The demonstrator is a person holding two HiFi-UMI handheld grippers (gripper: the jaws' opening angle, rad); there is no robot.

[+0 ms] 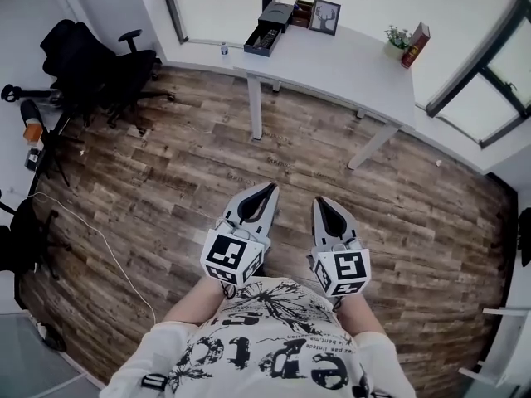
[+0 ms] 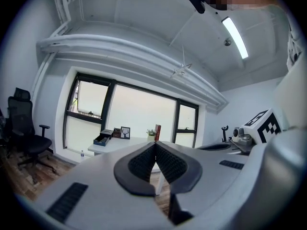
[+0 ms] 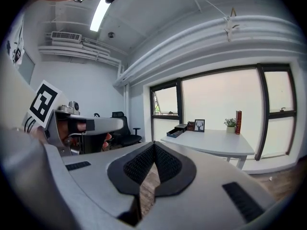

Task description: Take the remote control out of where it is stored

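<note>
A person is standing well apart from the white desk [image 1: 348, 69], holding the left gripper [image 1: 267, 191] and right gripper [image 1: 320, 203] pressed closed and empty, the walk to its open drawer box [image 1: 265, 36] likely coming next.

Contents of the open drawer [image 1: 264, 40] at twelve o'clock on the desk [image 1: 348, 65] were too small to tell; the printed shirt [image 1: 265, 347] was cut off at six o'clock.
</note>
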